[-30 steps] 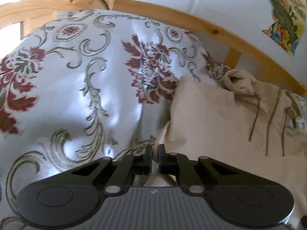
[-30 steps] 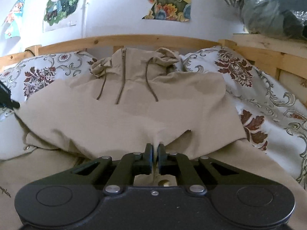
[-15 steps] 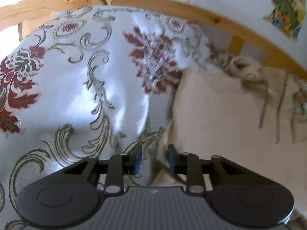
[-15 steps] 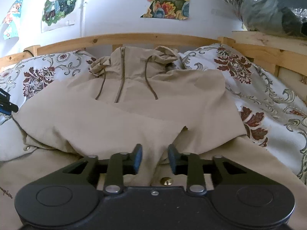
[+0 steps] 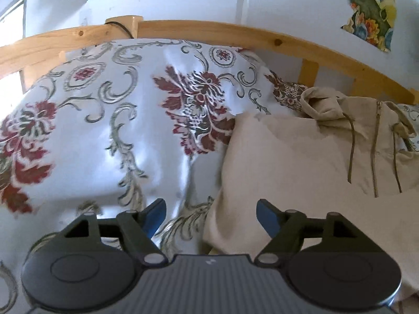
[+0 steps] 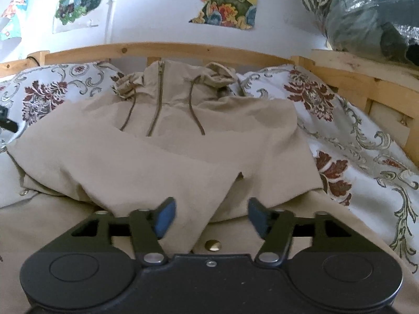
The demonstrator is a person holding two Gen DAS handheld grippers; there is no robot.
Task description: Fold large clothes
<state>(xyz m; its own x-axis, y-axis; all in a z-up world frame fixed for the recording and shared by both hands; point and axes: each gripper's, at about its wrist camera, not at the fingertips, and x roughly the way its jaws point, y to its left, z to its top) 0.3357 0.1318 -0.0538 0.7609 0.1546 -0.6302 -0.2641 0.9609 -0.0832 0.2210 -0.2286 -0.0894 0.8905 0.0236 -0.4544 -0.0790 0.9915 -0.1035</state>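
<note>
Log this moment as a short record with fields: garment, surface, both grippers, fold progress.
garment: beige hooded jacket, zipper up, hood toward the headboard
surface: floral bedspread
left gripper: jaws opening, at the jacket's side edge, pads off the cloth
right gripper: jaws opening, folded cloth between them, not pinched
fold progress: lower part lies folded up over the body
snap button: showing below the fold

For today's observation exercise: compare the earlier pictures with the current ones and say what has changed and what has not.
Both claws were pinched shut on the beige jacket; the left claw and right claw are now opening, pads clear of the fabric. The jacket stayed folded on the floral bedspread.
</note>
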